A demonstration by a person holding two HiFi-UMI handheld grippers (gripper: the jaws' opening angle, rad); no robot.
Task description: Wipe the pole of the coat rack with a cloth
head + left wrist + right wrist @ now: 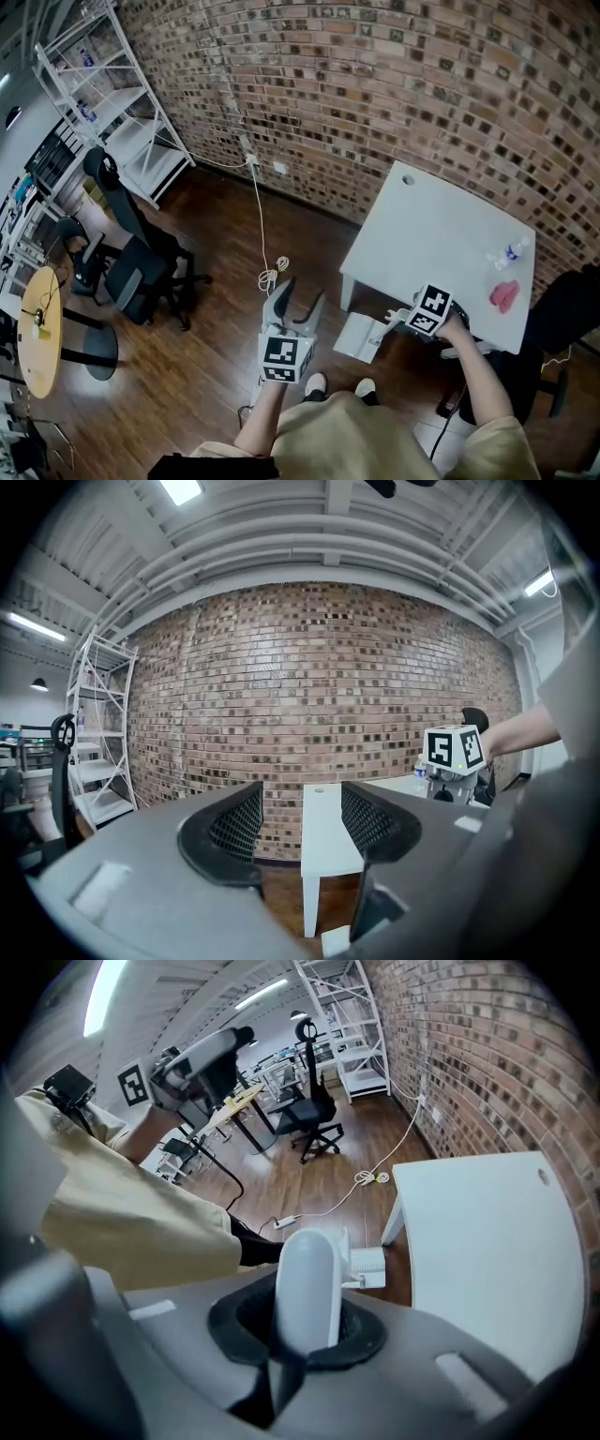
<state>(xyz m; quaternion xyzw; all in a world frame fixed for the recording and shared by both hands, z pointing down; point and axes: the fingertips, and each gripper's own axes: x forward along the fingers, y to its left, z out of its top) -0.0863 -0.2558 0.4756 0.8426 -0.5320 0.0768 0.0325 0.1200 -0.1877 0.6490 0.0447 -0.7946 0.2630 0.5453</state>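
A pink cloth [503, 295] lies crumpled on the white table [441, 234] near its right front corner. My right gripper [405, 320] hangs over the table's front edge, left of the cloth, pointing steeply down. Its fingers [307, 1283] are shut with nothing between them. My left gripper [302, 292] is held out level over the wooden floor, its jaws open and empty. In the left gripper view the table [323, 832] shows far off between the mesh pads [239, 822]. I cannot make out a coat rack pole in any view.
A small bottle [507, 253] stands on the table behind the cloth. A white box [361, 337] lies on the floor by the table leg, with a cable [267, 274] nearby. Black office chairs [141, 267], a white shelf rack [103, 103] and a round yellow table [42, 328] stand to the left.
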